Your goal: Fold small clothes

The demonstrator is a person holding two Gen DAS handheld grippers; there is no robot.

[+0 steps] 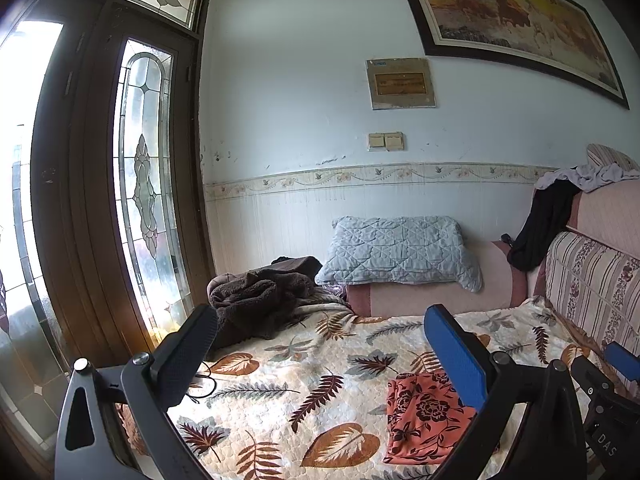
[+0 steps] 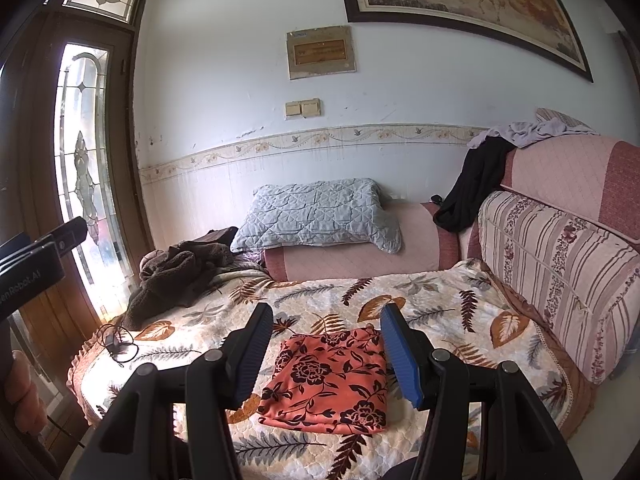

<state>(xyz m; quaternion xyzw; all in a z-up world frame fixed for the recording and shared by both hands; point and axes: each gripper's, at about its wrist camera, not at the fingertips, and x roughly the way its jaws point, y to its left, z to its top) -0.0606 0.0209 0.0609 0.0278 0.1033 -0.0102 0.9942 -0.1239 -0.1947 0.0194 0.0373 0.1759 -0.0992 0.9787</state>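
Observation:
An orange cloth with dark flower print [image 2: 330, 380] lies folded flat on the leaf-patterned bed cover [image 2: 440, 300]. In the left wrist view the orange cloth [image 1: 424, 416] lies low right, partly behind a blue finger pad. My right gripper [image 2: 328, 324] is open and empty, held above the near side of the cloth, apart from it. My left gripper [image 1: 320, 320] is open and empty, to the left of the cloth. The right gripper's edge [image 1: 620, 360] shows at far right in the left wrist view.
A brown fleece garment [image 2: 180, 276] is heaped at the bed's far left, a black cable [image 2: 118, 344] beside it. A grey quilted pillow [image 2: 320, 216] lies at the back. A black garment [image 2: 472, 188] and a pale one hang over the sofa back [image 2: 560, 264]. A glass door [image 1: 144, 184] stands left.

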